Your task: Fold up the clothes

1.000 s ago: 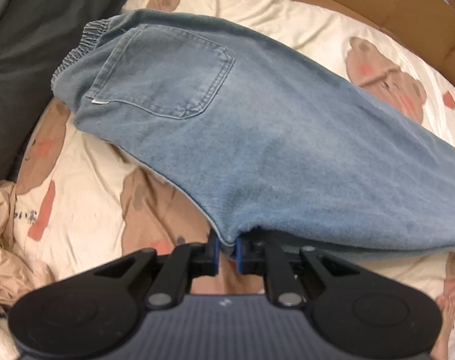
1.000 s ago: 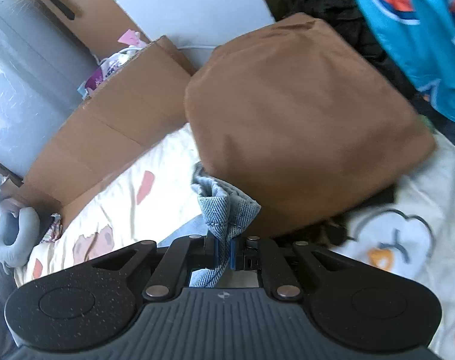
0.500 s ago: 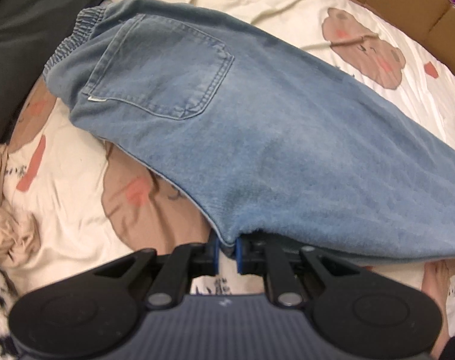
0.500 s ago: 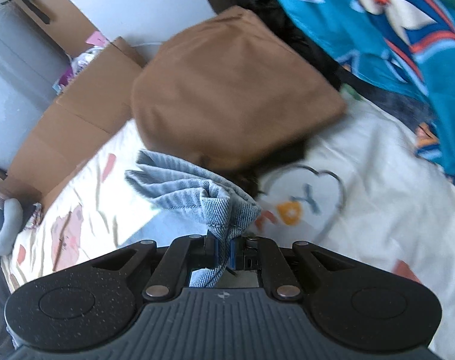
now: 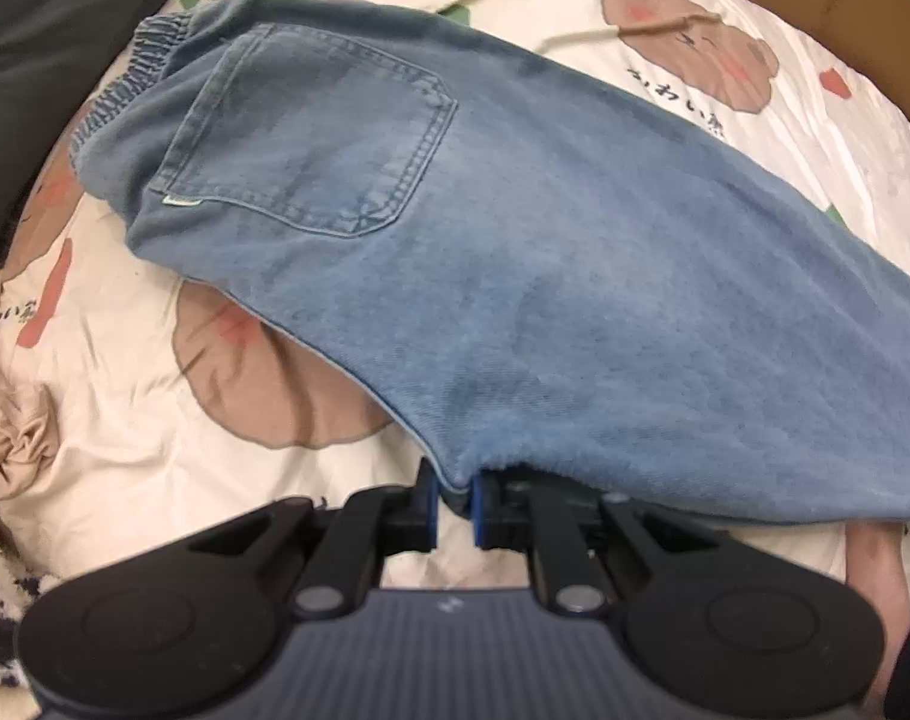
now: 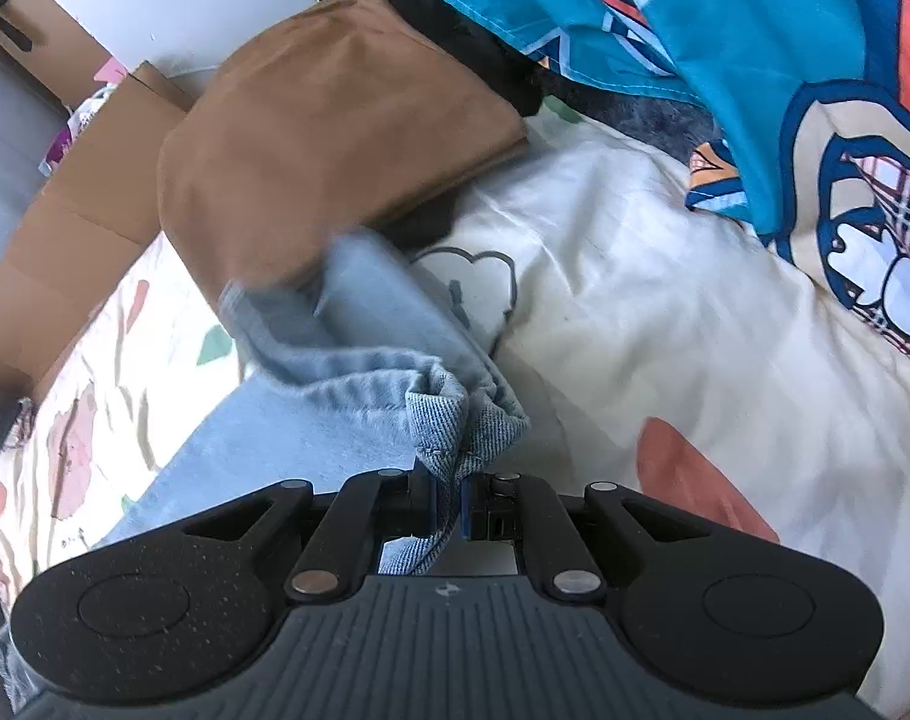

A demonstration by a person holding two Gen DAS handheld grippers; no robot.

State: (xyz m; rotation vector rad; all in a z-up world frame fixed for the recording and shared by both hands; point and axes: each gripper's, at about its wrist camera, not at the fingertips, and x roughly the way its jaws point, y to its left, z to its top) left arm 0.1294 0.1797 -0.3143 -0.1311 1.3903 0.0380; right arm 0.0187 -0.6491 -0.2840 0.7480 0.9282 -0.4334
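Jeans (image 5: 574, 276) sag heavy and limp over the bear-print sheet (image 5: 125, 420) as we carry them, left gripper (image 5: 453, 510) clamped on a folded edge, right gripper (image 6: 452, 504) pinching the hem.

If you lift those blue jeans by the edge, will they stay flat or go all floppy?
Probably floppy: the jeans sag between the left gripper and the bed. Their hem bunches where the right gripper pinches it. They look thick, so likely heavyish.
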